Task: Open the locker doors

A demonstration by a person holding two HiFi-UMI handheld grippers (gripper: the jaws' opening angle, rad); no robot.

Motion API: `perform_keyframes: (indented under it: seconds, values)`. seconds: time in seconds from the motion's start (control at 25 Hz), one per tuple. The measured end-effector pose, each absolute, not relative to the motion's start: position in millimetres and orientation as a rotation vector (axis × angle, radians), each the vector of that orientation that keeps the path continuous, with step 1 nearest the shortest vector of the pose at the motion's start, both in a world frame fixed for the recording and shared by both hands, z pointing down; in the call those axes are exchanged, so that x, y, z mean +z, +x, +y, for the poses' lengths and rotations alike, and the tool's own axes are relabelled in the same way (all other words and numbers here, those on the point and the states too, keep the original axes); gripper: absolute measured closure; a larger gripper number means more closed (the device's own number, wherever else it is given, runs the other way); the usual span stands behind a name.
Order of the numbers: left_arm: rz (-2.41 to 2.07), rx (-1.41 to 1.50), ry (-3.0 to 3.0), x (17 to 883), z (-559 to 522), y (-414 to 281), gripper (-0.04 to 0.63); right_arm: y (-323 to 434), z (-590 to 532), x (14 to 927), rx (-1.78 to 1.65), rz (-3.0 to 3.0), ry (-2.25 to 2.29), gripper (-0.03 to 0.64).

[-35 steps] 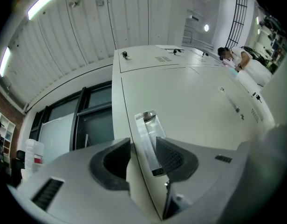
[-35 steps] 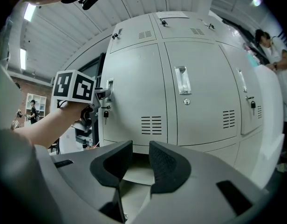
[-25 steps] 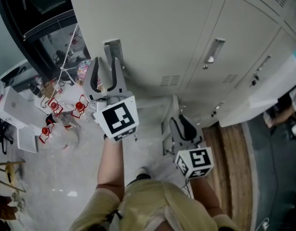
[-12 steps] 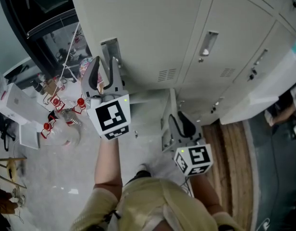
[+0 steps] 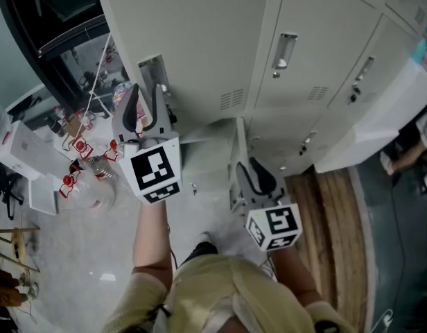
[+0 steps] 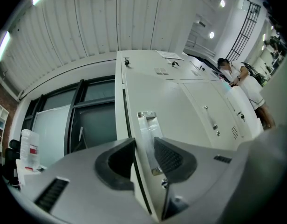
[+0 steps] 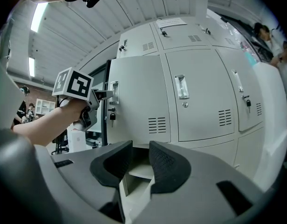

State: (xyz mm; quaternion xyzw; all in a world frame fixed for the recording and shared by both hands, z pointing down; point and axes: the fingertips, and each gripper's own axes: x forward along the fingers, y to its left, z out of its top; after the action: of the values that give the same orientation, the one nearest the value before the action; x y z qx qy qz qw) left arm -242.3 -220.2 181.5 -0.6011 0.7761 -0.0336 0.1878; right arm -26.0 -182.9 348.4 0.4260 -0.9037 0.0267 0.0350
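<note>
**Grey steel lockers [image 5: 303, 75], one door swung out, one being taken**

The left hand-held gripper [image 5: 147, 92] straddles the free edge of the pale grey upper locker door [image 5: 199, 40], right by its recessed metal handle [image 5: 152, 71]. Its jaws have just been closing, but a gap shows beside the door edge, so they are not clamped on it. The right hand-held gripper [image 5: 258, 166] grips the top edge of the pale grey lower locker door [image 5: 237, 144], which stands swung out from its compartment

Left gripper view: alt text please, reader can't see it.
The left gripper's jaws straddle the edge of a pale grey locker door, beside its recessed handle, and have just been closing. Dark windows lie to the left.
</note>
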Motion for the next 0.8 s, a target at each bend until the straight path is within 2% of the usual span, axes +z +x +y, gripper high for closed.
perform_keyframes:
  seconds: [0.8]
  values:
    - [2.005,-0.007,-1.776,179.5,-146.2,-150.8,0.486,-8.2,-127.5,347.2,0.049,-2.831,1.222,0.509]
